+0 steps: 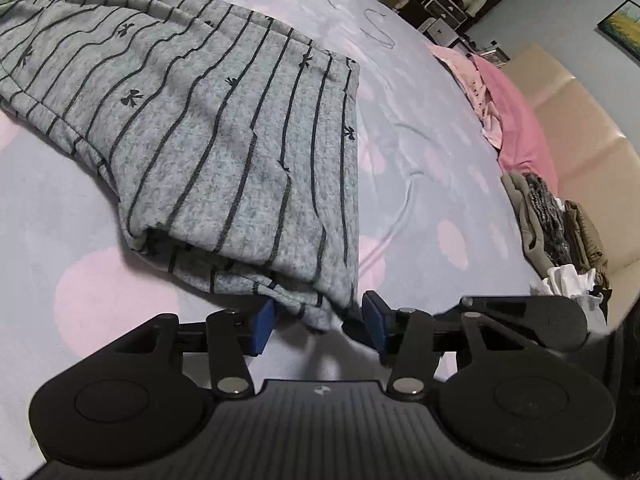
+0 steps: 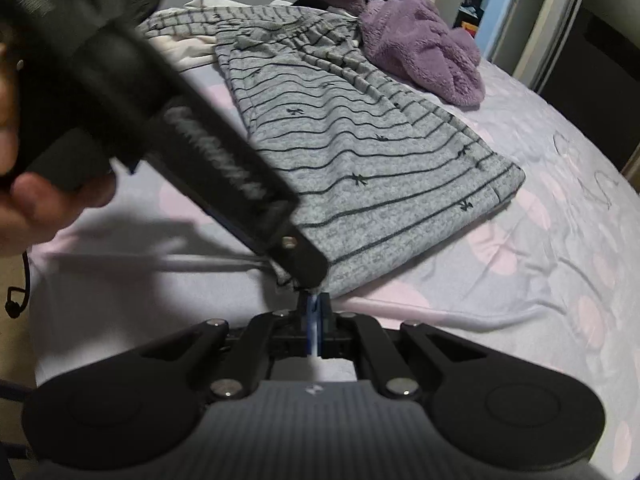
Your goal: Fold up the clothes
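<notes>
Two hand-held grippers, one garment. Item: grey striped pants [image 1: 224, 152], bow-printed, already doubled over, lying on the bed [image 1: 420, 152] with its spotted lilac sheet.

Position: in my left wrist view the pants fill the upper left and centre of the frame, and their near corner hangs at lower centre, between my blue pads [image 1: 264, 326].

Long axis: runs away from both grippers, from the near hem at lower centre toward the waistband at the top of the frame.

Left hand-held gripper [image 1: 320, 326]: jaws spread wide, the hem corner lying in the gap, nothing clamped.

Right hand-held gripper [image 2: 314, 316]: jaws pressed together at lower centre of its view, a sliver of pale cloth pinched between them; I judge this to be the same near hem.

Nearness: both sit at the hem end, just beside each other; the left crosses the right view diagonally.

Judgement: next fold carries hem toward waistband.

Also present: purple fleece [image 2: 420, 40], top of frame.
</notes>
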A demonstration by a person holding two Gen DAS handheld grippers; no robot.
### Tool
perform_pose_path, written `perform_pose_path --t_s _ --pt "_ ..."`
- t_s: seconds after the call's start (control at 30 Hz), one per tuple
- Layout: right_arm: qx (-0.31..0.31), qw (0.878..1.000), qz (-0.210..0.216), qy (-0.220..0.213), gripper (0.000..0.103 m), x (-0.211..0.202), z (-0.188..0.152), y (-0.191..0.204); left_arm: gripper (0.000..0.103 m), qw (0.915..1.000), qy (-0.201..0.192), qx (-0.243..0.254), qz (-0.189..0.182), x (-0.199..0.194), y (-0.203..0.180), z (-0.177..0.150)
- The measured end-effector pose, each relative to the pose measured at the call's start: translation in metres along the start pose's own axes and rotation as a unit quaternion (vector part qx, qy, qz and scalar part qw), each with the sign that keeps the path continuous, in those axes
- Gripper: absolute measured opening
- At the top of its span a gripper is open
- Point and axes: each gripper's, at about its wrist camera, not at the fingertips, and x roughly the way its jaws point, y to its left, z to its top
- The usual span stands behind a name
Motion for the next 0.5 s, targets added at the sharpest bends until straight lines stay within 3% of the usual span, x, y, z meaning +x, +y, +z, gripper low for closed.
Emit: perform_pose_path --t_s 0.07,0.23,0.33,0.4,0.5 --pt "-0.007 1.0 0.001 0.0 0.002 0.001 0.001 0.003 0.044 0.9999 -0.002 -0.01 0.007 0.005 -0.001 0.002" --pt "-0.014 1.0 -0.006 0.001 0.002 0.002 0.001 0.004 0.015 0.9998 -0.003 0.0 0.02 0.012 -0.008 0.001" --pt "-0.02 1.0 0.003 0.003 0.0 -0.001 0.001 0.002 0.009 0.9995 -0.011 0.01 0.026 0.009 -0.013 0.001" --pt "-0.023 0.999 0.02 0.011 0.005 -0.006 0.002 0.0 0.008 0.9993 -0.013 0.019 0.029 0.006 -0.016 0.0" --pt "-0.015 1.0 -0.006 0.019 0.019 -0.013 0.0 -0.012 0.007 0.9986 -0.013 0.038 0.034 -0.004 -0.022 -0.001"
